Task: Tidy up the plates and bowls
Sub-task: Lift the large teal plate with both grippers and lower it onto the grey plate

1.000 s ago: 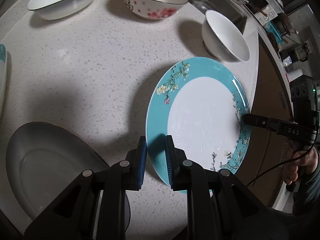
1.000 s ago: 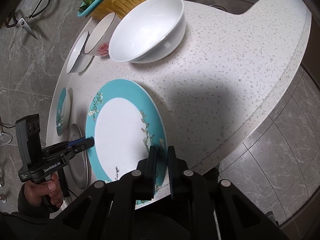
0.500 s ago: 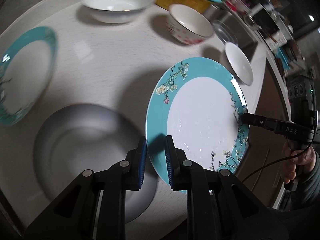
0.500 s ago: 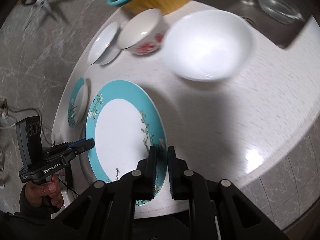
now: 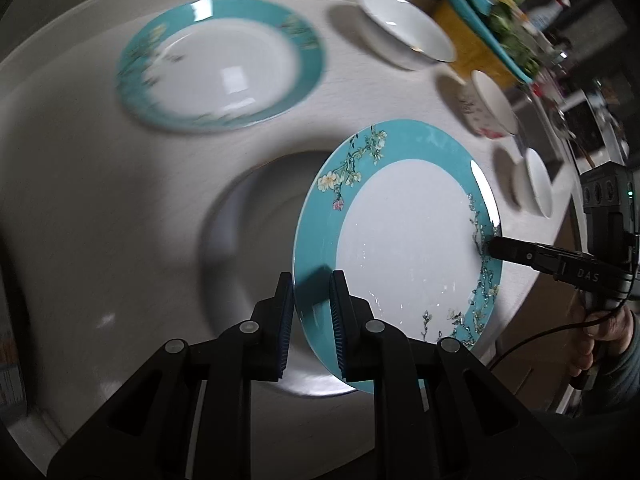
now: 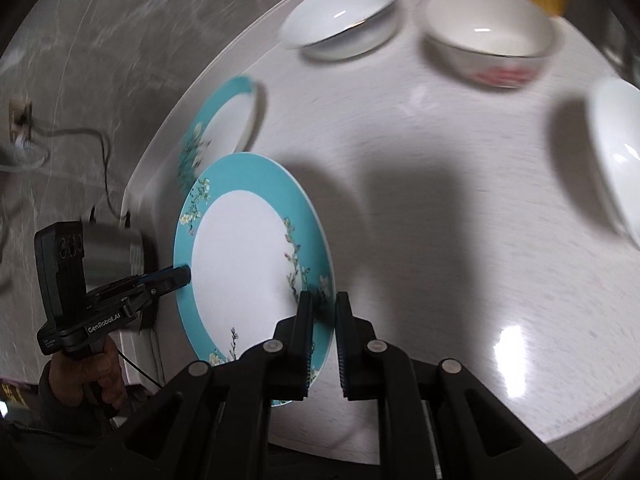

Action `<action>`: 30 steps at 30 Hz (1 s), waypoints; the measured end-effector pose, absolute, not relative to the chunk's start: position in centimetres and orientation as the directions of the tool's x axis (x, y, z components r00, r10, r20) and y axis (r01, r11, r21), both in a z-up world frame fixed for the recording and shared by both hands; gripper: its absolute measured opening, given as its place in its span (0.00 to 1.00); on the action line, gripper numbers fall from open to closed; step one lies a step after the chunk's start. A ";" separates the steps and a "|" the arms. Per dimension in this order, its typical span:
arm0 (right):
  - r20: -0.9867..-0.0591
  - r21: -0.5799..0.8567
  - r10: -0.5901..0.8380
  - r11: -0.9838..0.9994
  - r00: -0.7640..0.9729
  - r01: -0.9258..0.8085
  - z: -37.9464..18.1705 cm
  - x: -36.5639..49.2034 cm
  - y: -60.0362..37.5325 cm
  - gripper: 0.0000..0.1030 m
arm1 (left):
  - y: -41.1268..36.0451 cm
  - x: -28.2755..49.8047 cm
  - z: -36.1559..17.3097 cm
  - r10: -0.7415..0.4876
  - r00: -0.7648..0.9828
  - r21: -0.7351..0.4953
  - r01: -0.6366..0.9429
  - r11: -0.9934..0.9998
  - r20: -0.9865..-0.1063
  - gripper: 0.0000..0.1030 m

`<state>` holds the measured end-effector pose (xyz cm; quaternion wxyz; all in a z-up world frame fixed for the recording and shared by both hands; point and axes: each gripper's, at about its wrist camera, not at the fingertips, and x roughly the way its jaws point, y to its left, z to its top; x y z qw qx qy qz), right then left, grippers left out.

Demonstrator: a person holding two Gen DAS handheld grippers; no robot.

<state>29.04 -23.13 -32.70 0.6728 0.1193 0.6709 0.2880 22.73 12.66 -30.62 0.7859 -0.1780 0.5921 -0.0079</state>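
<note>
Two hand-held grippers, left marked "GenRobot.AI", right "DAS", clamp opposite rims of teal plate.

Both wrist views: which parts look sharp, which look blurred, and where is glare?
Left wrist view: the held teal-rimmed floral plate is sharp; the second teal-rimmed plate behind is smeared. Right wrist view: the white bowls are blurred; glare sits on the white speckled counter.
</note>
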 end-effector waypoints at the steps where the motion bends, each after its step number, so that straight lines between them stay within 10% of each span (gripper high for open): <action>1: -0.835 0.545 0.544 0.803 -0.076 -0.240 -32.9 29.0 -22.3 0.12 | 13.3 22.3 -30.9 -0.219 0.299 -0.288 -0.211 0.934 -0.929 0.15; 30: -0.937 0.335 0.347 0.852 -0.046 -0.403 -35.5 27.3 -15.3 0.17 | 11.6 22.0 -35.6 -0.020 0.304 -0.088 -0.211 0.974 -0.953 0.20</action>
